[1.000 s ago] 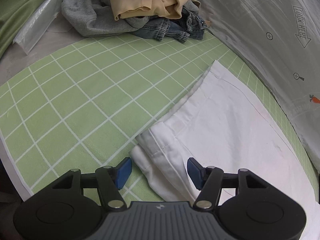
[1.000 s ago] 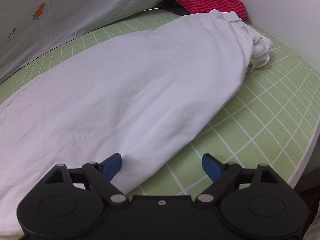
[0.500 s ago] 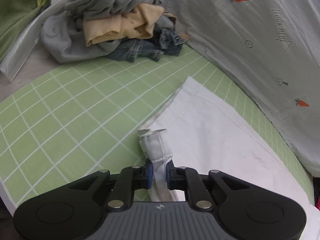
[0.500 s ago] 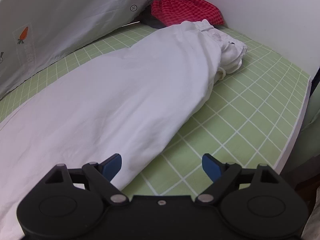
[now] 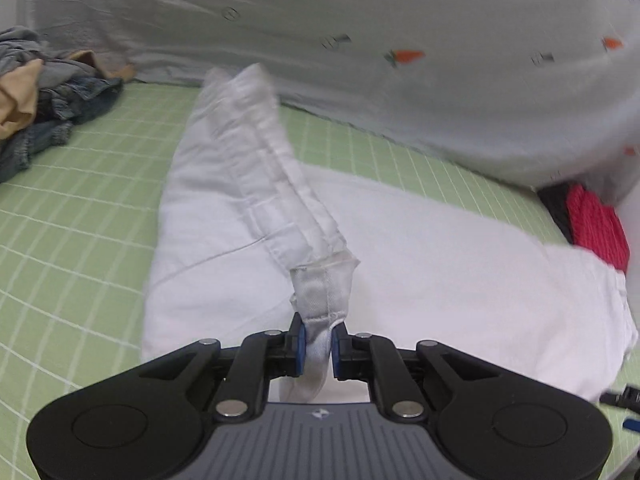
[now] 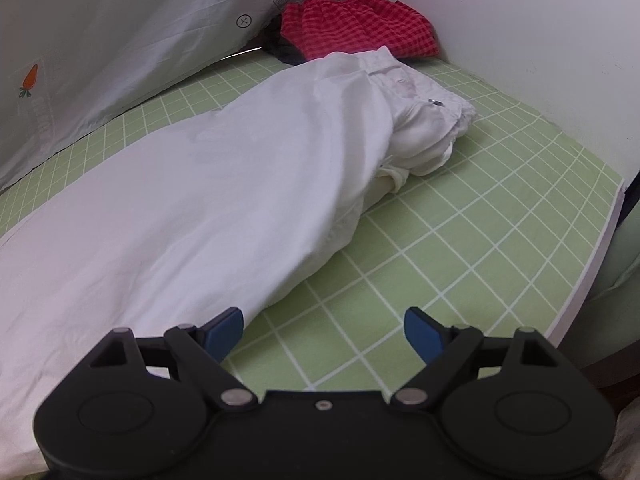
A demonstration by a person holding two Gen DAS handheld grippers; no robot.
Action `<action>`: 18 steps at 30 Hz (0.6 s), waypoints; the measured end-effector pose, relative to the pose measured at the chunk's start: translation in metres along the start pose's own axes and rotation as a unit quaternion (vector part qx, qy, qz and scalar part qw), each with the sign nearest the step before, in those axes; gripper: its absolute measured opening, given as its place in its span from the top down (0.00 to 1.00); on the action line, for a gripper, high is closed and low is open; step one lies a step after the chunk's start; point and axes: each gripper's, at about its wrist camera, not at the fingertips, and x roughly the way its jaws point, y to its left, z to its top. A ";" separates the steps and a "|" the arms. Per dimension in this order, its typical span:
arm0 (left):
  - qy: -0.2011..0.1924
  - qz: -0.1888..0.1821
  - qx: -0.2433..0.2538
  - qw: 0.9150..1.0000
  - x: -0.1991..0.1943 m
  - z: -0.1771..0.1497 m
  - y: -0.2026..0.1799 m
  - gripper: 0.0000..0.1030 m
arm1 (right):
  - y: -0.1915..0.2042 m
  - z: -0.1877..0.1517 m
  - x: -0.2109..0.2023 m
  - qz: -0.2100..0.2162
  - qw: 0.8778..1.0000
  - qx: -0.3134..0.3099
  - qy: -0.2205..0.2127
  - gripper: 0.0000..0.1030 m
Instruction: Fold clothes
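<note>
White trousers [image 5: 440,248] lie stretched along the green grid mat [image 5: 72,216]. My left gripper [image 5: 319,345] is shut on their hem, which is lifted and drawn back over the leg as a raised strip of cloth [image 5: 256,152]. In the right wrist view the same white trousers [image 6: 208,184] run from lower left to the bunched waistband [image 6: 424,120] at the upper right. My right gripper [image 6: 323,330] stands open just above the mat [image 6: 460,248], its left fingertip [image 6: 224,326] at the cloth's near edge, nothing between the fingers.
A heap of grey, tan and denim clothes [image 5: 44,92] sits at the far left. A carrot-print sheet [image 5: 400,40] hangs along the back. A red checked garment [image 6: 356,24] lies in the far corner by a white wall [image 6: 540,32]. The mat's edge [image 6: 592,256] is at right.
My left gripper shut on the trouser hem, lifted it and carried it over the leg toward the waistband. The right gripper stayed open and drew back slightly.
</note>
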 end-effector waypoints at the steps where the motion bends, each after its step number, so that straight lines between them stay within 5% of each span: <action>1: 0.021 -0.009 0.008 1.000 0.008 -0.011 -0.009 0.88 | -0.007 0.003 0.002 -0.002 1.000 0.004 0.002 0.15; 5: 0.043 0.015 0.042 0.998 0.023 -0.038 -0.032 0.87 | -0.030 0.011 0.014 -0.007 1.000 0.016 0.012 0.15; 13: 0.037 0.026 -0.056 0.997 0.024 -0.036 -0.025 0.86 | -0.043 0.025 0.031 0.002 1.000 -0.013 0.024 0.15; 18: 0.041 0.034 -0.086 0.995 0.025 -0.030 -0.032 0.76 | -0.047 0.034 0.036 0.007 1.000 -0.019 0.022 0.14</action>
